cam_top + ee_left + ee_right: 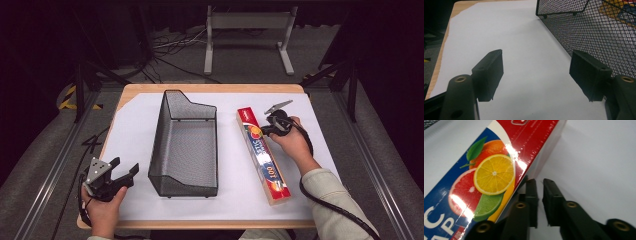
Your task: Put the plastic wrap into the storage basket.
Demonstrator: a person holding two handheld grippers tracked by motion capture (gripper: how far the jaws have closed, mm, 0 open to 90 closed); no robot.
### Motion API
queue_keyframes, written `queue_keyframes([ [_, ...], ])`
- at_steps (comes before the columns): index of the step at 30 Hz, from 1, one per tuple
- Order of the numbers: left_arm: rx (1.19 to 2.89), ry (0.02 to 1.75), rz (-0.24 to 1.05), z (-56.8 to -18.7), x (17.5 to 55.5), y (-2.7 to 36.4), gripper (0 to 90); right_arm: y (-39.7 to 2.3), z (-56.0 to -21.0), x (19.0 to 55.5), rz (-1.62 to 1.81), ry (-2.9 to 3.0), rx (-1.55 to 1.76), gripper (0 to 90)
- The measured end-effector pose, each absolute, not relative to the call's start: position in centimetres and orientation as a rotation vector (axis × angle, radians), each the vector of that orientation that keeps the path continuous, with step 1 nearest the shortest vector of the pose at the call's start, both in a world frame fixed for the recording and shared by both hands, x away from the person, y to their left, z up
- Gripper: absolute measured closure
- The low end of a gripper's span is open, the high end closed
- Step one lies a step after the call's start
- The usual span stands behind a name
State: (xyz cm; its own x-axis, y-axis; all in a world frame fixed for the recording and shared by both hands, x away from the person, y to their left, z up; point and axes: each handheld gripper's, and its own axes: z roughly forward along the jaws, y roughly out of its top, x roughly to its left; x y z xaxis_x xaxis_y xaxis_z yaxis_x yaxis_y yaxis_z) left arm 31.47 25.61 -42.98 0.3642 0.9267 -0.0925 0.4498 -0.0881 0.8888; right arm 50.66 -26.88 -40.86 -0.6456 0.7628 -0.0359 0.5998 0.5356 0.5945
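High view shows a long box (263,156) lying flat on the white sheet (135,125), right of the mesh basket (185,145). The right gripper (265,129) sits against the box's far end, jaws nearly closed with nothing between them. The left gripper (122,172) rests near the basket's left side, jaws spread wide and empty. With jaws this narrow the right one can't take the box; pushing would likely skid or spin it against the basket.
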Motion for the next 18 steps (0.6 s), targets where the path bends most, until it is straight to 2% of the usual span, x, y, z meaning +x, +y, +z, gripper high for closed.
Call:
queue_keyframes([
  [5, 1.708, 1.23, 0.642, -43.0, 31.9, 25.3, 27.9, -28.3, -39.1, 49.5, 0.934, 2.333, 1.38, 61.1],
  [10, 1.714, 1.226, 0.639, -43.0, 32.1, 24.9, 28.0, -28.4, -37.3, 48.1, 0.974, 2.289, 1.441, 54.4],
  [15, 1.704, 1.25, 0.656, -42.9, 32.2, 25.1, 28.8, -27.2, -36.5, 45.9, 1.116, 2.278, 1.494, 31.2],
  [18, 1.699, 1.259, 0.653, -42.9, 32.3, 25.1, 28.9, -26.2, -36.8, 44.8, 1.039, 2.317, 1.526, 28.9],
])
